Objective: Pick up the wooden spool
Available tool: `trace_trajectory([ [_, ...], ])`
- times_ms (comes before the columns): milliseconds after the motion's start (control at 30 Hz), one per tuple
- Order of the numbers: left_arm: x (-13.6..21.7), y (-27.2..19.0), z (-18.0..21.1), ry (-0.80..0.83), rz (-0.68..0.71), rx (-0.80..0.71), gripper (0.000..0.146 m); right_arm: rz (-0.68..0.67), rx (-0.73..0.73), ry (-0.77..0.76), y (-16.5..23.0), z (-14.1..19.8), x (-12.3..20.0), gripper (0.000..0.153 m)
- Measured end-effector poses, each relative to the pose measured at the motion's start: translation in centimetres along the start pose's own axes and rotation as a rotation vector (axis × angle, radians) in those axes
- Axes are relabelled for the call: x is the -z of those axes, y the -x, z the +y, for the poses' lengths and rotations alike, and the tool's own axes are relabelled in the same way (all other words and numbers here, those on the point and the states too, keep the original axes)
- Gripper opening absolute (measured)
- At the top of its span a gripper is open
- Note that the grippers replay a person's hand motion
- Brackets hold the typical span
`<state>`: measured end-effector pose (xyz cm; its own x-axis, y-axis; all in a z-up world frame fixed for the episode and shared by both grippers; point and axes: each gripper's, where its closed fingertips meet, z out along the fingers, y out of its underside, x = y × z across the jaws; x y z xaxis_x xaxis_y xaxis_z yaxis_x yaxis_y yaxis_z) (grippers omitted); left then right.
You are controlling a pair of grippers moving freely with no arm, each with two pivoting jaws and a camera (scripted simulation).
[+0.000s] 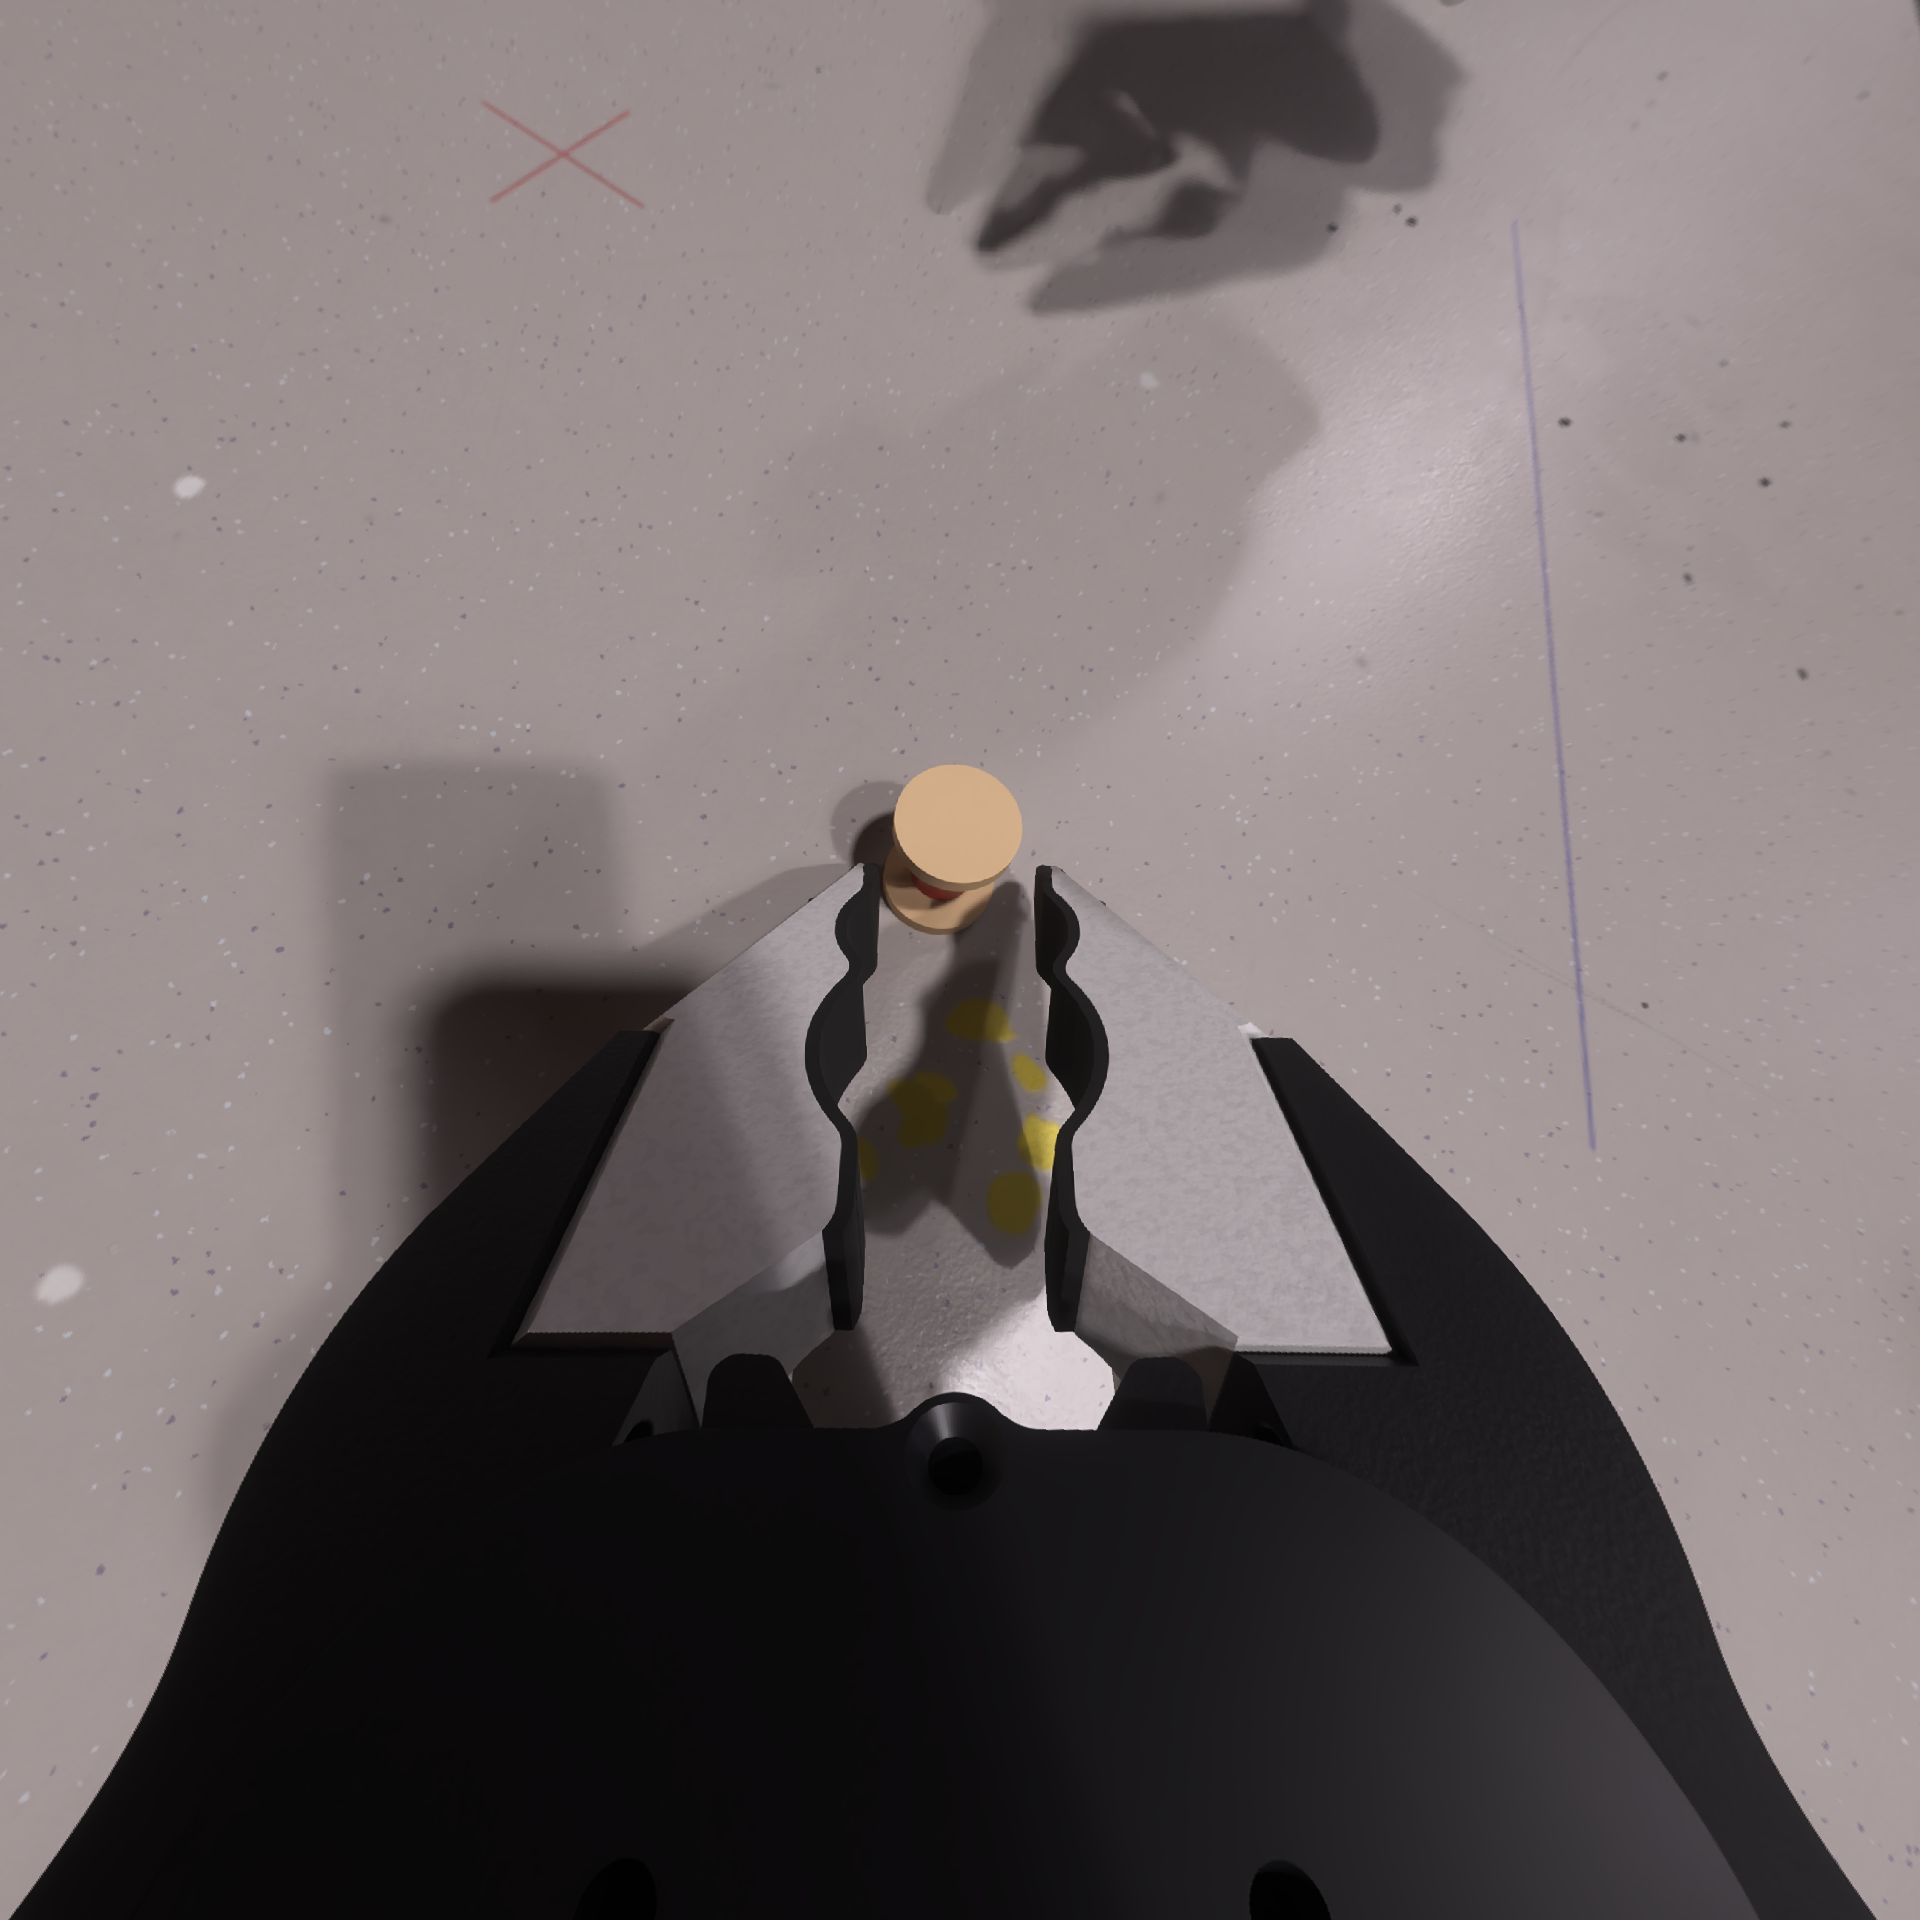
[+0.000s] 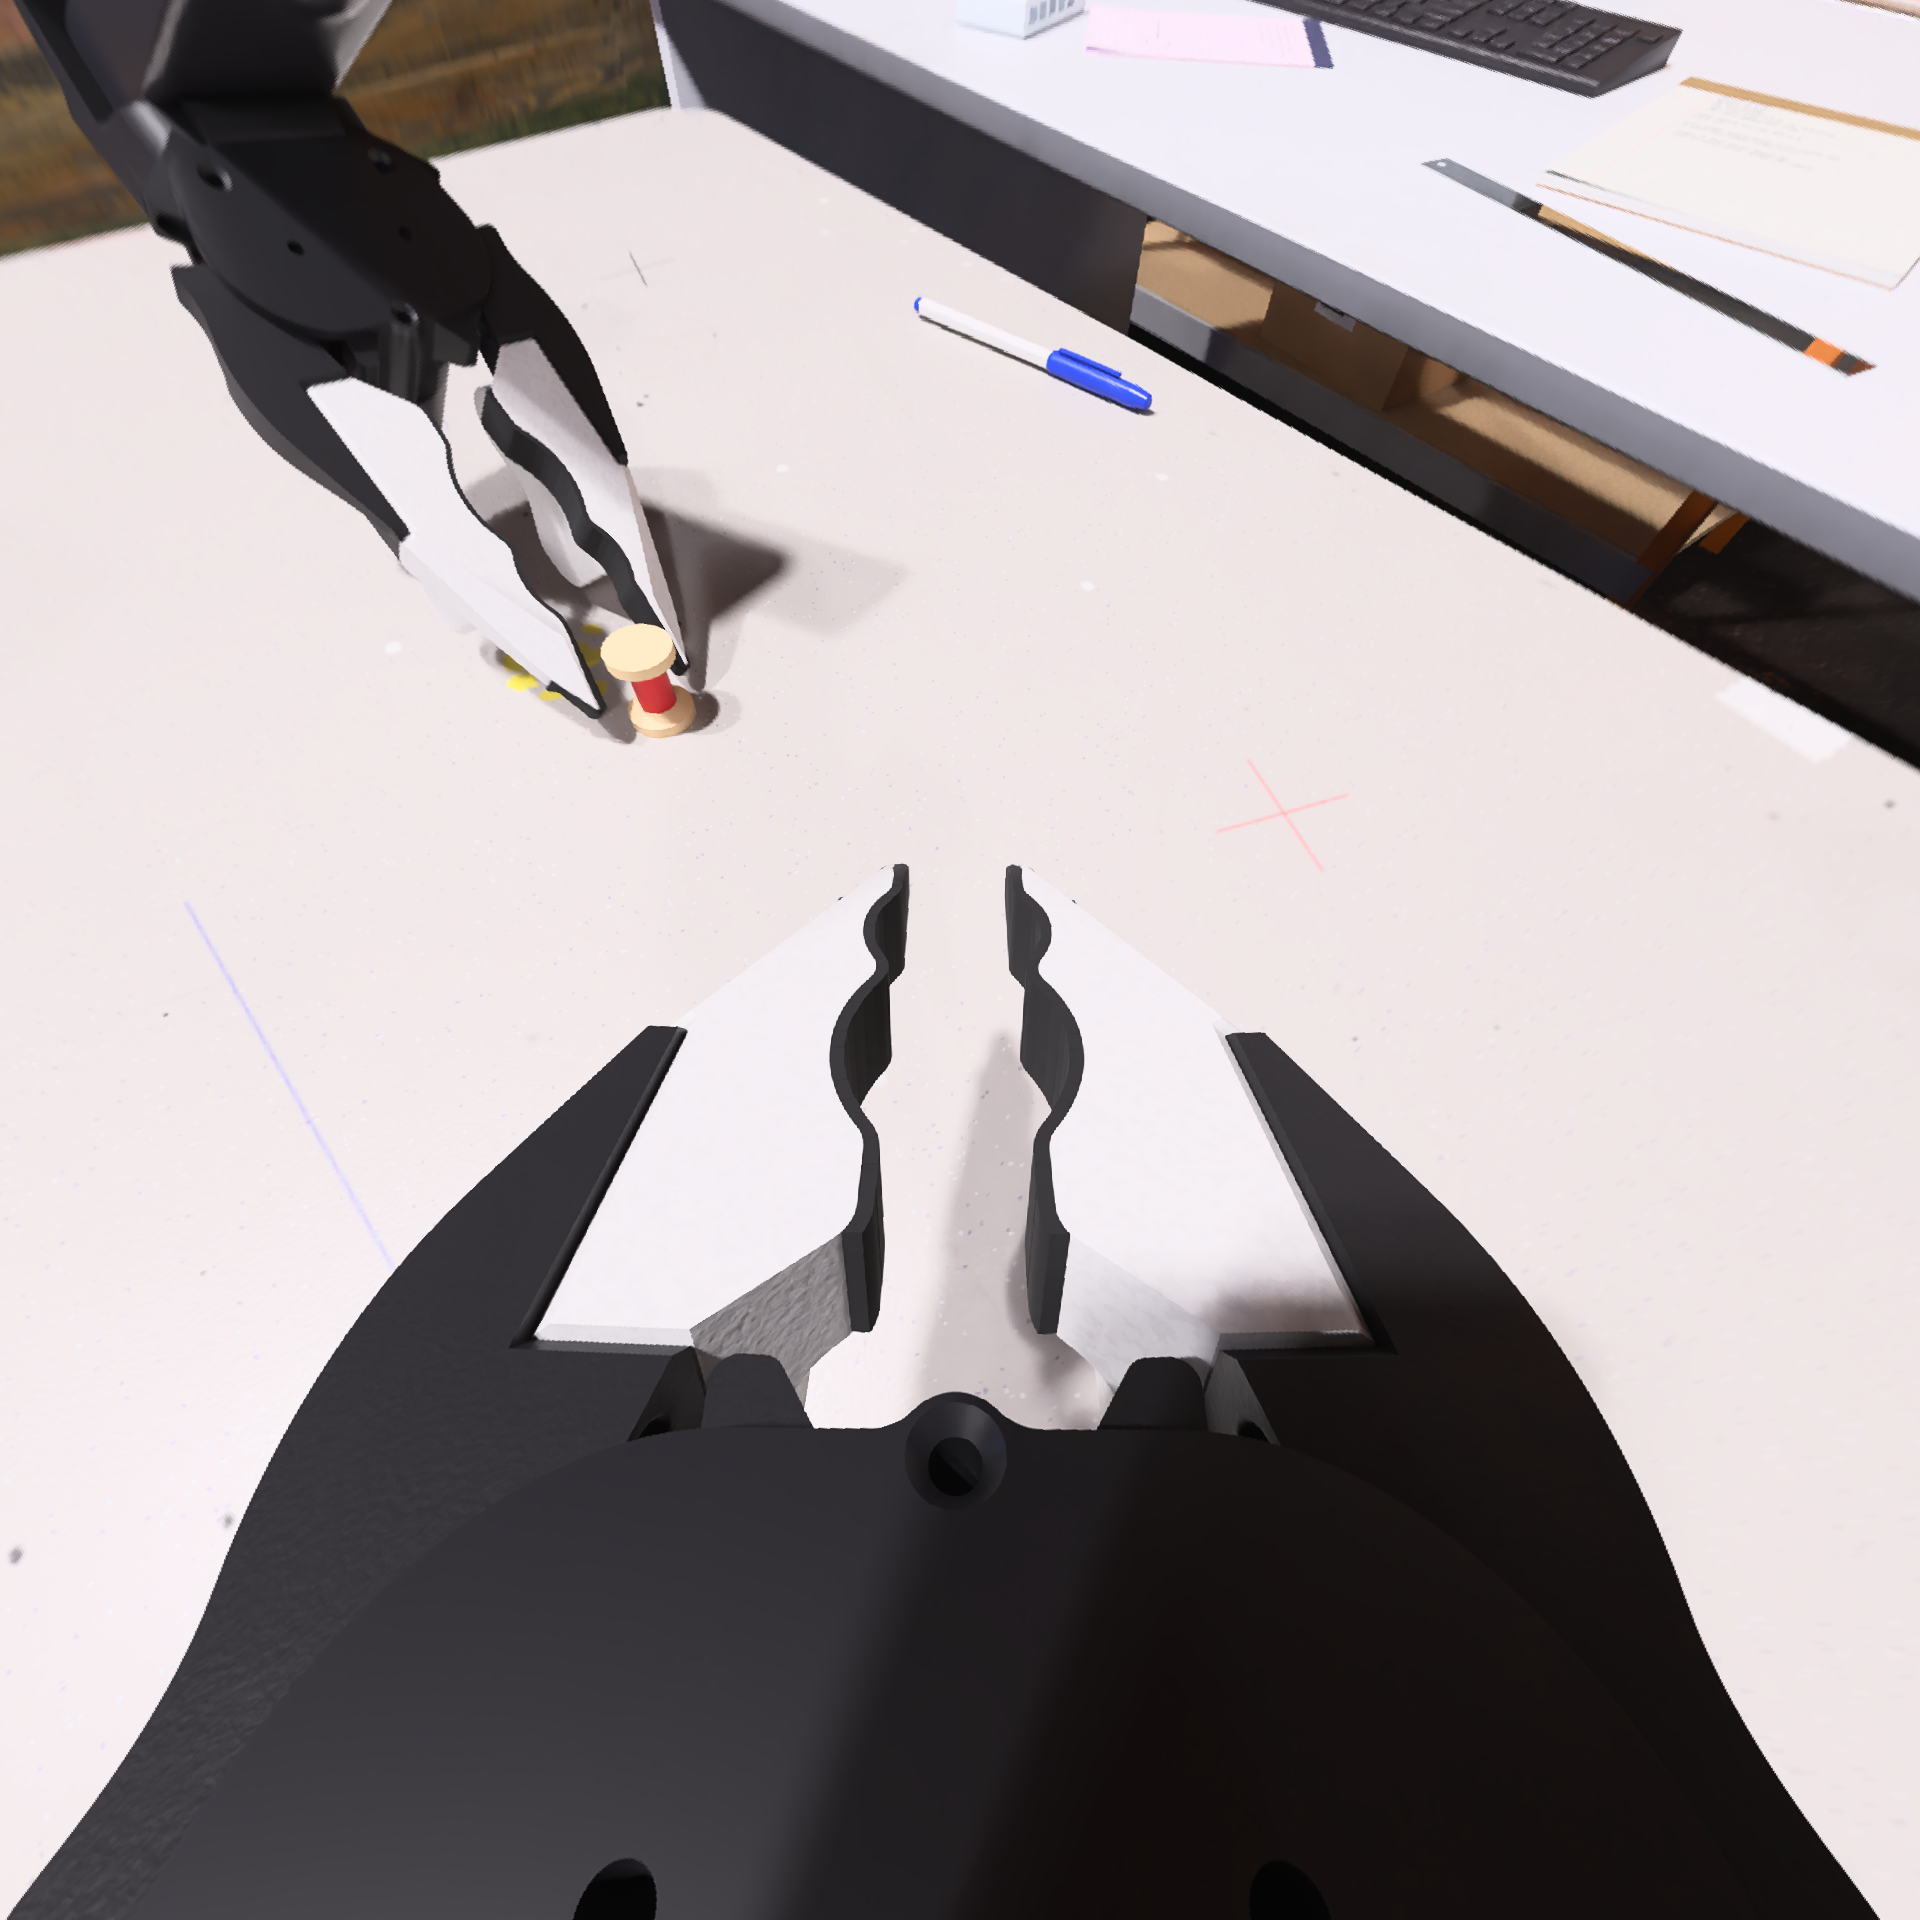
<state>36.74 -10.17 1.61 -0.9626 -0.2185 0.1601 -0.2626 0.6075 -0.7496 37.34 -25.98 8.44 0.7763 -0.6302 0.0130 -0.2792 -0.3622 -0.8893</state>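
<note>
The wooden spool (image 1: 954, 847) stands upright on the pale table, with tan end discs and red thread round its middle. It also shows in the right wrist view (image 2: 652, 681). My left gripper (image 1: 951, 883) is open and tilted down over the table, its two fingertips on either side of the spool, with small gaps. In the right wrist view the left gripper (image 2: 636, 686) reaches down from the upper left, straddling the spool. My right gripper (image 2: 956, 883) is open and empty, hovering over the table well short of the spool.
A blue-capped marker pen (image 2: 1034, 353) lies on the table beyond the spool. Yellow spots (image 1: 987, 1101) mark the table under my left gripper. A second desk (image 2: 1299, 135) with a keyboard, papers and a ruler stands at the back right. A faint red cross (image 2: 1283, 816) marks the table.
</note>
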Motion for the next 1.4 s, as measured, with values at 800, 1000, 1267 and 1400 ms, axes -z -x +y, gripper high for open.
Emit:
trace_trajectory([
  [800,-0.9,-0.1,-0.1,0.019,-0.081,0.025,0.031,-0.089,0.148,0.193,3.5,4.2,-5.7,0.017],
  [1000,-1.1,0.3,-0.2,0.026,-0.135,0.006,0.022,-0.119,0.134,0.189,3.6,4.1,-5.8,0.016],
  [1267,-1.3,0.0,-0.5,0.027,-0.191,-0.128,0.022,-0.148,0.118,0.187,3.8,4.1,-5.8,0.017],
  [1400,-1.5,-0.5,-1.1,0.005,-0.246,-0.262,0.022,-0.197,0.059,0.188,4.4,3.9,-5.9,0.017],
])
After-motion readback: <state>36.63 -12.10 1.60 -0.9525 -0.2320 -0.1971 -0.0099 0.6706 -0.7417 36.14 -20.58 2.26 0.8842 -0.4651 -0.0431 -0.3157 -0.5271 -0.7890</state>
